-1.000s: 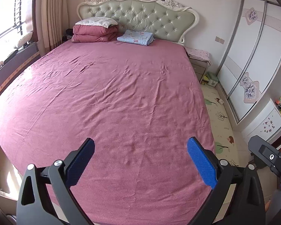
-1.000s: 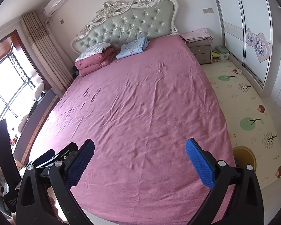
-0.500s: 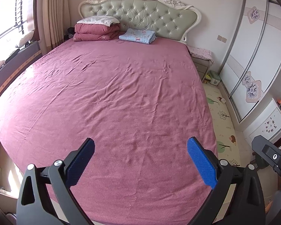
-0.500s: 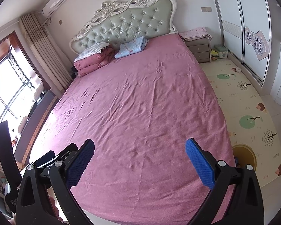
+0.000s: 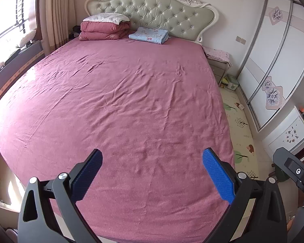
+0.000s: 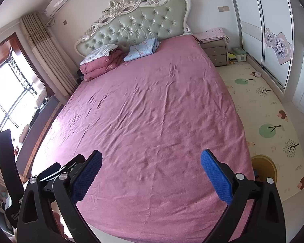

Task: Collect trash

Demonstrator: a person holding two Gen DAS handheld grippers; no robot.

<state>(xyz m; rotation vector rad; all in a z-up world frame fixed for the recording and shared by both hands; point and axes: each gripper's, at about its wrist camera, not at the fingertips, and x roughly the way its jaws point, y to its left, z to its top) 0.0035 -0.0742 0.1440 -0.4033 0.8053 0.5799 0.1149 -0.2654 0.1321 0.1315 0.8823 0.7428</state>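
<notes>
Above the foot of the bed (image 5: 131, 101), the left gripper (image 5: 152, 174) and right gripper (image 6: 151, 172) both hover with fingers spread wide, holding nothing. No trash can be made out on the pink sheet. A folded quilt (image 5: 103, 30) and blue blanket (image 5: 149, 34) lie by the headboard (image 5: 152, 10).

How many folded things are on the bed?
3: a red quilt by the headboard on the window side, a white dotted pillow on top of it, and a light blue blanket beside them.
</notes>
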